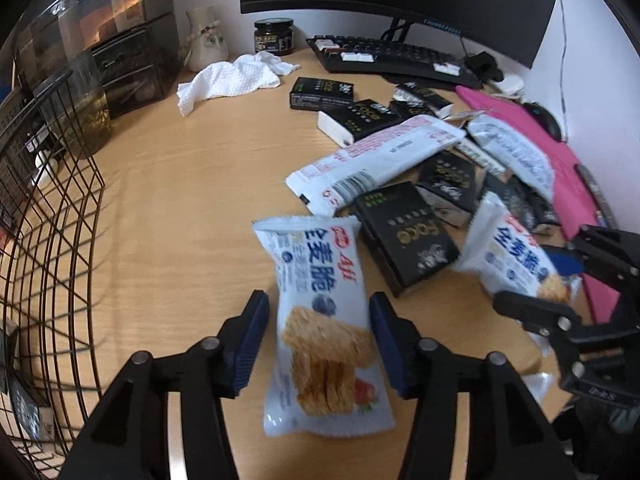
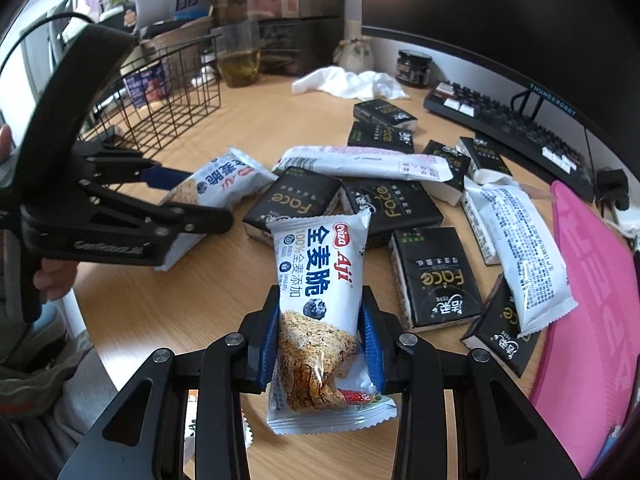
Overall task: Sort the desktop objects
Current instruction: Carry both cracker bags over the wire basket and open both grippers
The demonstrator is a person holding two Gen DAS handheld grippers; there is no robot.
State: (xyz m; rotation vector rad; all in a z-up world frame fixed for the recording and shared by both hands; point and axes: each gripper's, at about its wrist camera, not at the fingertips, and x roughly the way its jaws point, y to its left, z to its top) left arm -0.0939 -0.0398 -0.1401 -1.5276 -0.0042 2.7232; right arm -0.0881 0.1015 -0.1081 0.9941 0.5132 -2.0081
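Note:
My left gripper (image 1: 318, 338) has its blue pads on both sides of a white Aji wholewheat cracker packet (image 1: 320, 320), with small gaps showing; I cannot tell whether they clamp it. My right gripper (image 2: 320, 344) is shut on a second Aji cracker packet (image 2: 320, 300) and holds it upright over the desk. Each gripper shows in the other view: the right gripper (image 1: 568, 292) with its packet (image 1: 516, 256), the left gripper (image 2: 168, 196) with its packet (image 2: 216, 184). Several black Face tissue packs (image 2: 436, 276) and long white snack packets (image 2: 360, 162) lie in a pile.
A black wire basket (image 1: 48, 208) stands at the left edge of the desk. A white cloth (image 1: 232, 78), a dark jar (image 1: 274, 36), a vase (image 1: 206, 38), drawers, a keyboard (image 1: 396, 56), a monitor, a mouse (image 1: 544, 120) and a pink pad (image 1: 556, 160) ring the pile.

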